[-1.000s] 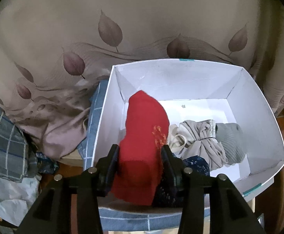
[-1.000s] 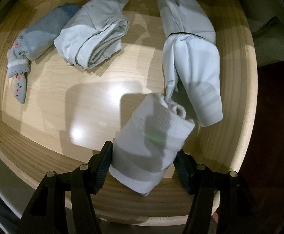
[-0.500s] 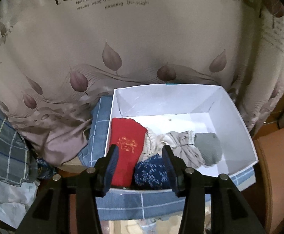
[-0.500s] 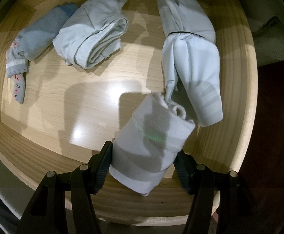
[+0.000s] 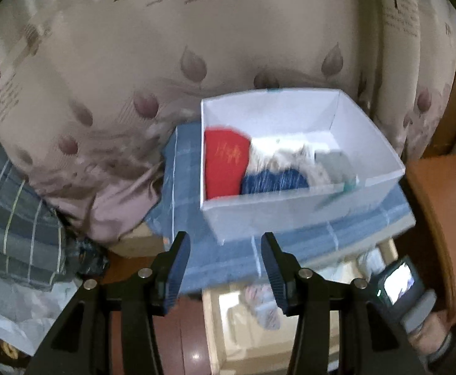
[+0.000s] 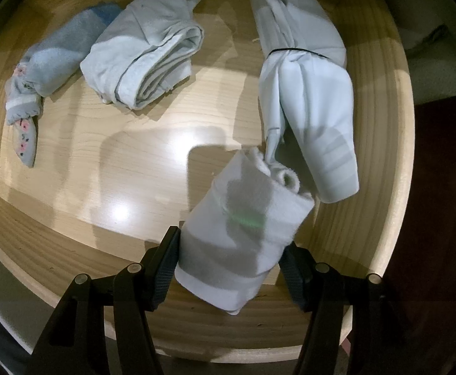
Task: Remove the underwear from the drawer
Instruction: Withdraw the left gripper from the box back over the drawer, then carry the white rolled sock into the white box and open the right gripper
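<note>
The left gripper [image 5: 225, 267] is hanging with its jaws parted and nothing between them; they have just been opening a little further. Beyond its tips a white rectangular cardboard box [image 5: 293, 215] is sitting on a blue checked cloth [image 5: 178, 193], backed by a beige leaf-printed curtain [image 5: 153, 72]. Inside the box a folded red garment with gold embroidery [image 5: 225, 164] is lying at the left, with a dark blue patterned bundle [image 5: 273, 181] just right of it, then a beige bundle [image 5: 300, 162] and a grey one [image 5: 334, 164] (this view is blurred, so finer detail is unclear).

The right gripper [image 6: 229, 270] is pointing down into a light wooden drawer [image 6: 71, 243] and is clamping a rolled white ribbed underwear bundle [image 6: 243, 222], its pads pressing on both sides. Far right, touching it, a long pale blue bundle tied with a dark band [image 6: 306, 93] is lying. A folded pale blue roll [image 6: 146, 62] is sitting far left of centre, and a grey-blue floral piece [image 6: 37, 81] is further left.
</note>
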### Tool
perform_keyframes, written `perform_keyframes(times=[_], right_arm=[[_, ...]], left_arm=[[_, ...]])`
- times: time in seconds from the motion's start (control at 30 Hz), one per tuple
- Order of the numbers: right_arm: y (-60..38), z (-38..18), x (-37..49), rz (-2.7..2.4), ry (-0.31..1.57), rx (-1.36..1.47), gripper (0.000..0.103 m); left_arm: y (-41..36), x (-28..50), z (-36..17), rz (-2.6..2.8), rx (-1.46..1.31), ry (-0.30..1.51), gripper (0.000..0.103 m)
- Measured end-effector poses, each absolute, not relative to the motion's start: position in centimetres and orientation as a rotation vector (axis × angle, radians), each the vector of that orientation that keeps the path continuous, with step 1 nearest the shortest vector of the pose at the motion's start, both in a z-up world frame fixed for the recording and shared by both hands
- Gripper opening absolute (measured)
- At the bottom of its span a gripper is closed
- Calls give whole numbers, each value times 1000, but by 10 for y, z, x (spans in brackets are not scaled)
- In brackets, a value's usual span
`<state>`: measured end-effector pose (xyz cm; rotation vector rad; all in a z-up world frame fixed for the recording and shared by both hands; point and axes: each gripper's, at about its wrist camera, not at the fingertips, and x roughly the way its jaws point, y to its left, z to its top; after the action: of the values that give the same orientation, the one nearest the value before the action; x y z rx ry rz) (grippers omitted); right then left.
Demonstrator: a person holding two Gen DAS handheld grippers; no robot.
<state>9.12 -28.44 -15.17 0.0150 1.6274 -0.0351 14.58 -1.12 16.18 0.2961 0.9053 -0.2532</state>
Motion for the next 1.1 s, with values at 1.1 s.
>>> perform_keyframes(times=[1.1], right_arm=[[-278, -110, 71, 34, 1382, 22, 48]], left_arm=[[26, 76, -19, -25, 82, 1074, 48]])
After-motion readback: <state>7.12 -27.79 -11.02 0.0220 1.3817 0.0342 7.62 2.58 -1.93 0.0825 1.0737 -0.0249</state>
